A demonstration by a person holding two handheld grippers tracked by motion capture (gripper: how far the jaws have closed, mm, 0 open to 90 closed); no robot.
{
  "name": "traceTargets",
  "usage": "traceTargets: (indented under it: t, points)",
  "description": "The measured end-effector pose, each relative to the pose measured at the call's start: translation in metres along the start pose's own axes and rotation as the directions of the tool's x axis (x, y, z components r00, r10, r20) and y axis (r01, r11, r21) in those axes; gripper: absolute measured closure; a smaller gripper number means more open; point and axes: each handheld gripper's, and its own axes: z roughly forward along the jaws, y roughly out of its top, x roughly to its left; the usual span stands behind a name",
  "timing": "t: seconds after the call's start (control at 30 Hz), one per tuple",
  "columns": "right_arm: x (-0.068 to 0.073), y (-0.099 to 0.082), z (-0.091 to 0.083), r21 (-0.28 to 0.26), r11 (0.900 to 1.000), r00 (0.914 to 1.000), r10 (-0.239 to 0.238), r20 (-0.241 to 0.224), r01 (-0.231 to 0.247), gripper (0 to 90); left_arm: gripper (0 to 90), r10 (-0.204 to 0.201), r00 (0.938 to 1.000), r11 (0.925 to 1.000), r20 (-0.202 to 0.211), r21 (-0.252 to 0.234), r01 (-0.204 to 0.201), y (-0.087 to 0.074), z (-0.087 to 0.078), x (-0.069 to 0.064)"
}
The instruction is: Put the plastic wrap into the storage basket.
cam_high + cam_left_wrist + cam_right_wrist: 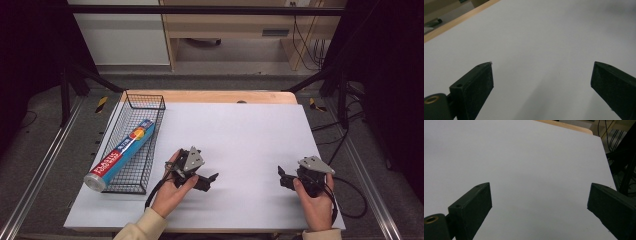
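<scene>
At the worktop's left edge, a blue foil-wrap roll with red and white lettering lies diagonally in the black wire basket, its silver end jutting over the near rim. My left tongs gape empty just right of the basket. My right tongs gape empty too, well apart.

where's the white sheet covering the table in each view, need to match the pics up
High view: the white sheet covering the table spans the middle, with the black wire basket on its left edge.
Left gripper view: it lies behind the black jaws; its far edge runs diagonally at upper left.
Right gripper view: it covers most of the frame, ending at right.
Shared landmark: the light wooden table edge beyond the sheet.
</scene>
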Motion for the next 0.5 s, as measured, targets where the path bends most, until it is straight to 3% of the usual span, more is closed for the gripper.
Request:
traceTargets:
  t: [0.17, 0.33, 0.5]
  points:
    - [-0.003, -0.006, 0.004, -0.003, 1.0, 1.0, -0.007, 0.006, 0.007, 5.7, 4.4, -0.013, 0.9998, 0.9999, -0.012, -0.003, 0.013, -0.015, -0.007, 0.004]
    - [-0.006, -0.011, 0.013, 0.002, 1.0, 0.9999, -0.001, 0.016, 0.001, 5.1, 4.4, -0.023, 0.9993, 0.9979, -0.031, -0.061, 0.021, -0.023, -0.026, 0.003]
    - [-0.011, -0.015, 0.022, 0.013, 0.9996, 0.9995, 0.023, 0.024, -0.023, 5.1, 4.4, 0.002, 0.9996, 0.9982, -0.027, -0.06, -0.004, -0.024, -0.038, 0.0]
